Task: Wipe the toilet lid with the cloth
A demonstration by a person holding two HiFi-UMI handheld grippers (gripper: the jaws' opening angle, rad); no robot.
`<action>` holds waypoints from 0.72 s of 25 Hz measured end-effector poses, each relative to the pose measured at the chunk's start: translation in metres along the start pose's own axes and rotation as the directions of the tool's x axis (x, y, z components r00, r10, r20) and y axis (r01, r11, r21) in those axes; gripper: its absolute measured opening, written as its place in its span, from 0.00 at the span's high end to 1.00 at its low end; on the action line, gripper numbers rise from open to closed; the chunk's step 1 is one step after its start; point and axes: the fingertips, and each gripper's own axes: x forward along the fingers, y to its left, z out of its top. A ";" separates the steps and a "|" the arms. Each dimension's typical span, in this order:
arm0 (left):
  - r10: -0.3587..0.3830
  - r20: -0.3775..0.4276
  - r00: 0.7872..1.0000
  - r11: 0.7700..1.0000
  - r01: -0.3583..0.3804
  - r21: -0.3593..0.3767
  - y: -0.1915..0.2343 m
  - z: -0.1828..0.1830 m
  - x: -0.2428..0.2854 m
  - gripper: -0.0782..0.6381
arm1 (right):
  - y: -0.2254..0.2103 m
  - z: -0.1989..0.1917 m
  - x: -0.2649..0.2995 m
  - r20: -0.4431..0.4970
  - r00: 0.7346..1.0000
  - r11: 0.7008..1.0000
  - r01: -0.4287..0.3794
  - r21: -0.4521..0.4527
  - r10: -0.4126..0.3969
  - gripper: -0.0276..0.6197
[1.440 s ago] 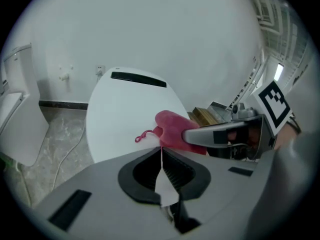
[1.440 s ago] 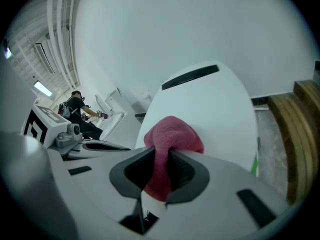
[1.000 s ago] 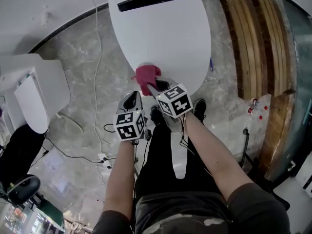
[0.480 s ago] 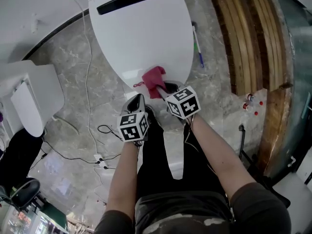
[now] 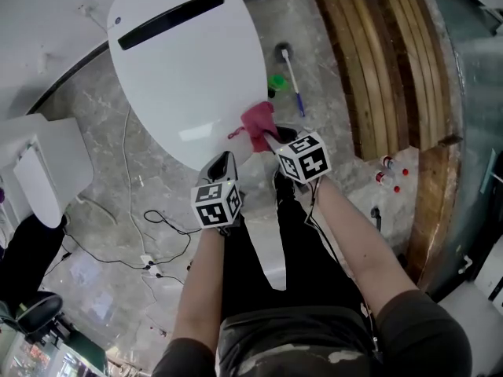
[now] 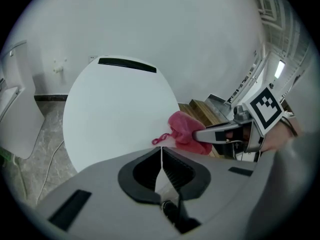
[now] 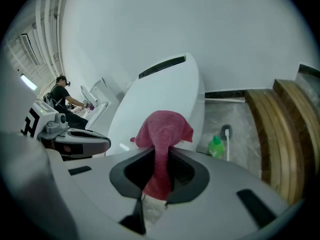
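Grey marble floor lay all round the white toilet lid (image 5: 181, 69). Over the last second I had carried the cloth (image 5: 258, 122) from the middle of the lid's front edge round to its right-hand rim, the side toward the green bottle (image 5: 277, 82). That told me the front edge had been passed over and the stroke was following the rim. I judged that most of the lid's broad top was still to be wiped.

My right gripper (image 7: 161, 151) had its fingers (image 7: 186, 170) clamped on the pink cloth. A strip of it ran down between them, and its bunched head stood out beyond the tips at the lid's rim, seemingly touching it. My left gripper (image 6: 161, 153) hung just off the lid's front edge, near the cloth, its fingers (image 6: 142, 171) pressed together on nothing.
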 end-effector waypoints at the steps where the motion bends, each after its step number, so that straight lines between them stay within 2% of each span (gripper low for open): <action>1: 0.001 0.003 1.000 1.000 -0.001 0.001 -0.006 0.003 0.003 0.87 | -0.006 0.002 -0.004 0.002 1.000 1.000 0.001 -0.005 -0.001 0.87; 9: 0.021 0.070 0.997 1.000 -0.020 -0.009 -0.045 0.033 -0.004 0.87 | -0.018 0.021 -0.043 0.030 0.999 0.998 -0.033 -0.046 0.034 0.87; 18: 0.032 0.145 0.989 0.999 -0.025 -0.047 -0.038 0.065 -0.060 0.87 | 0.023 0.049 -0.081 0.064 0.996 0.996 -0.050 -0.070 0.054 0.87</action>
